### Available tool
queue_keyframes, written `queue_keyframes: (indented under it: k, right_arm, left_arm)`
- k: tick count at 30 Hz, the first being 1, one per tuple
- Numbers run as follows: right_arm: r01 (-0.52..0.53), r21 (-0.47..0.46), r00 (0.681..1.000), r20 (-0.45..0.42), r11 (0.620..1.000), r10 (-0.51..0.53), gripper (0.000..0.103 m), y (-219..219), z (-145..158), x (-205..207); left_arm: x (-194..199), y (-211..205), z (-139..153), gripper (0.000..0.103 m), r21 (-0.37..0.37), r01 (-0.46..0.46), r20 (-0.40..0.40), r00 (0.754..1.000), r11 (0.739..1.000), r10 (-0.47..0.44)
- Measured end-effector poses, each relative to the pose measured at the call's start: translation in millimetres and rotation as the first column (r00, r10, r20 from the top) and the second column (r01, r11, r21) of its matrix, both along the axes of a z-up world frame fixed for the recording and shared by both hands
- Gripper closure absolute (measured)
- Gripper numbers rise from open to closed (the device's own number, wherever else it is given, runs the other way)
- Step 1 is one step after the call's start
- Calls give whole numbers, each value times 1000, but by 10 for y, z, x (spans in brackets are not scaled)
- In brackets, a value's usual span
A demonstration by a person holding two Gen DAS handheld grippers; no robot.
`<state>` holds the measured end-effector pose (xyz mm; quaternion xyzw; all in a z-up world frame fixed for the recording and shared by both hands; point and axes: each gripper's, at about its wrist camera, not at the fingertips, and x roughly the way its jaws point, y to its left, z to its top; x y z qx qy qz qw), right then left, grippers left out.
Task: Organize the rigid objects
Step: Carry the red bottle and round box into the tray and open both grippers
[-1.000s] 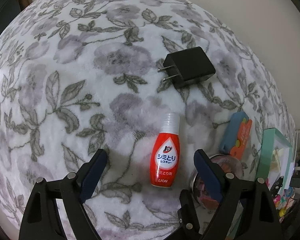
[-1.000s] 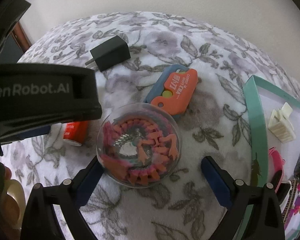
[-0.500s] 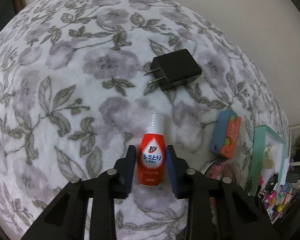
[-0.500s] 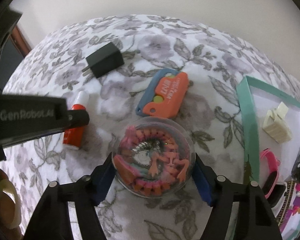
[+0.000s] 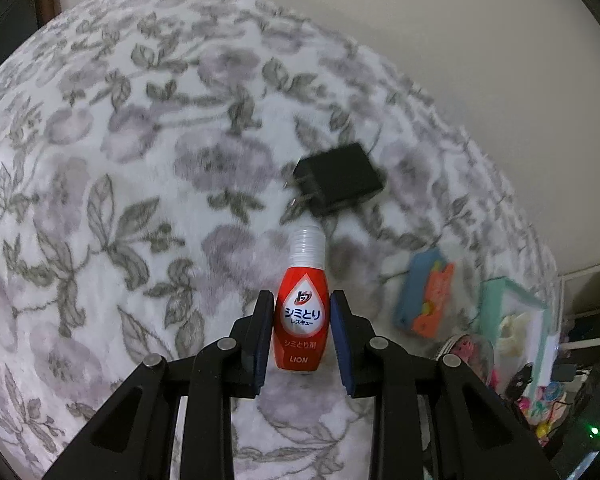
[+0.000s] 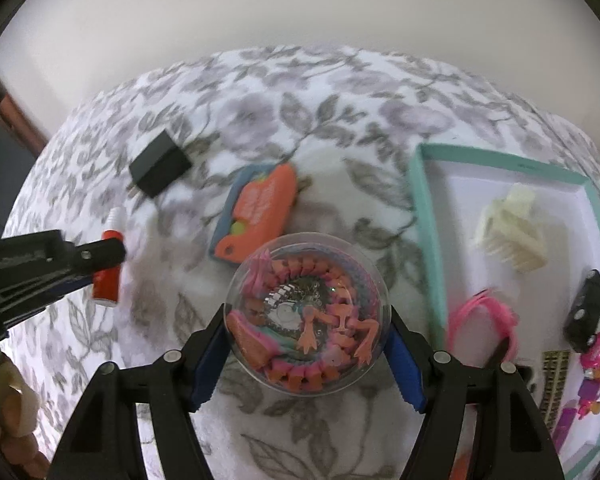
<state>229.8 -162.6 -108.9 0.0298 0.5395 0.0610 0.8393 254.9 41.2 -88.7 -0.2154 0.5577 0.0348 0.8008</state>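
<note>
Left wrist view: the left tongs (image 5: 302, 330) are clamped on the red stain-remover bottle (image 5: 301, 316), pads tight on both sides of its label, white cap pointing away. Beyond it a black charger (image 5: 337, 179) lies on the floral blanket (image 5: 100, 184), and the orange-and-blue case (image 5: 424, 296) is off to the right.

Right wrist view: the right tongs (image 6: 306, 342) squeeze the clear round container (image 6: 306, 314) full of pink and orange bits. The teal tray (image 6: 430, 240) sits just to the right, holding a cream hair claw (image 6: 512, 234) and other small things.
</note>
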Motion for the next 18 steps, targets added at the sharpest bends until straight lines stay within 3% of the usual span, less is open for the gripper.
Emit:
queue_keyframes:
  k: [10,18]
  right_arm:
    - [88,-6,986,139,996,-86,29,-352,574,-59]
    - [186,-55,963,208,981,-171,29,-834,891,-149]
  left_arm:
    - [-90,-64,695,73,-38,41,181,983,998,-33]
    - [-102,-463,991,73,-46,119,271,957,992,-102]
